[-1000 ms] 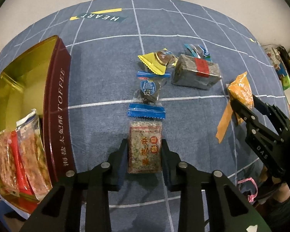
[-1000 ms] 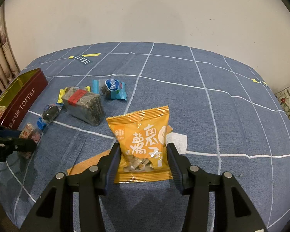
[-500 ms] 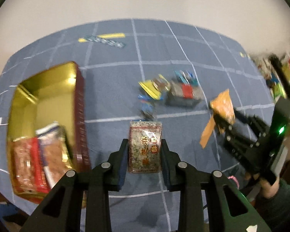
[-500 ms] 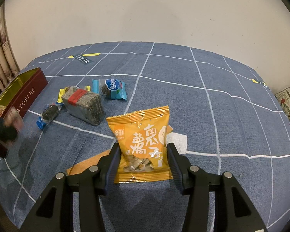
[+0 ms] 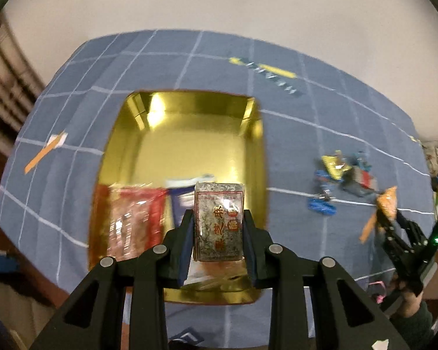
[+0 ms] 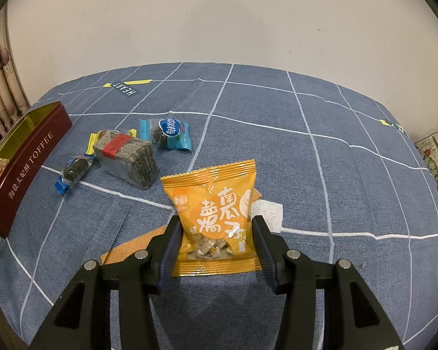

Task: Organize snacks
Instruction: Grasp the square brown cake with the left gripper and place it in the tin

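The left wrist view looks steeply down from above the gold-lined tin (image 5: 172, 145), along its own jaws, with the blue checked surface (image 5: 321, 108) spreading to the right. The right wrist view sits lower and close to the surface (image 6: 306, 151), facing across it toward the far wall (image 6: 219, 14). Both views share the tin (image 6: 29, 163), at the right wrist view's left edge, and the cluster of small snacks (image 5: 344, 175) (image 6: 125, 151) between them.

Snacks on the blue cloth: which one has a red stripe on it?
The grey block-shaped snack with the red stripe across its top. The small candies beside it have blue or yellow wrappers, and the seed packet is orange.
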`<state>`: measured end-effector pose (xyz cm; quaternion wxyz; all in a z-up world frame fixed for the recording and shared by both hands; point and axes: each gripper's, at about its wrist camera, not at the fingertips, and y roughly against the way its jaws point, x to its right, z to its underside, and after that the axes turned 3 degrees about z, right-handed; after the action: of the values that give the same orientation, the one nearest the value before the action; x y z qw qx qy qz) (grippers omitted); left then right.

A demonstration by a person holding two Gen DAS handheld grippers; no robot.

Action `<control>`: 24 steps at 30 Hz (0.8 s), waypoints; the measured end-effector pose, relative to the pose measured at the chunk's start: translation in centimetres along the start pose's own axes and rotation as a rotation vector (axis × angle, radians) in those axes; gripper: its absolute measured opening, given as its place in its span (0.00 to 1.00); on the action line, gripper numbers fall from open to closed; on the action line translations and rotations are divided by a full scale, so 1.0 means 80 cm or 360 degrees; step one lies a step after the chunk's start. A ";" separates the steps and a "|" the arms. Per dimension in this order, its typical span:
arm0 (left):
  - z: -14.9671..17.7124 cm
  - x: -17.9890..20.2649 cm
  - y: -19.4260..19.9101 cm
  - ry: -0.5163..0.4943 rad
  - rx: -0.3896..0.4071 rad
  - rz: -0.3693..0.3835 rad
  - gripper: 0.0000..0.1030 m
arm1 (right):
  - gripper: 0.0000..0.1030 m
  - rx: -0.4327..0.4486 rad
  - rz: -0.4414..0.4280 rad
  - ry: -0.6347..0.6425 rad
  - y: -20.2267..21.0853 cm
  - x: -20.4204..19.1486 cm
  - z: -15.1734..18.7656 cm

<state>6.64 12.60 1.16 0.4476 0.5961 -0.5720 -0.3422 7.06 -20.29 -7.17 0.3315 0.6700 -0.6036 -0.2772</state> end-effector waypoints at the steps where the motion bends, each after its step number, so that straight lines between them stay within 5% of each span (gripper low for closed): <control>1: 0.002 -0.004 -0.003 0.0013 -0.0008 -0.0012 0.26 | 0.49 0.0000 0.0000 0.0001 0.000 0.000 0.000; 11: 0.014 -0.034 -0.040 0.0135 -0.0145 -0.0124 0.26 | 0.49 -0.0002 0.0003 0.0003 -0.001 0.000 0.000; 24: 0.030 -0.044 -0.055 0.0104 -0.0232 -0.0148 0.27 | 0.49 -0.0003 0.0004 0.0005 -0.001 0.000 0.000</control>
<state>5.72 15.50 -4.14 0.4919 0.5986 -0.5025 -0.3837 7.08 -20.27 -7.22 0.3333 0.6695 -0.6036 -0.2762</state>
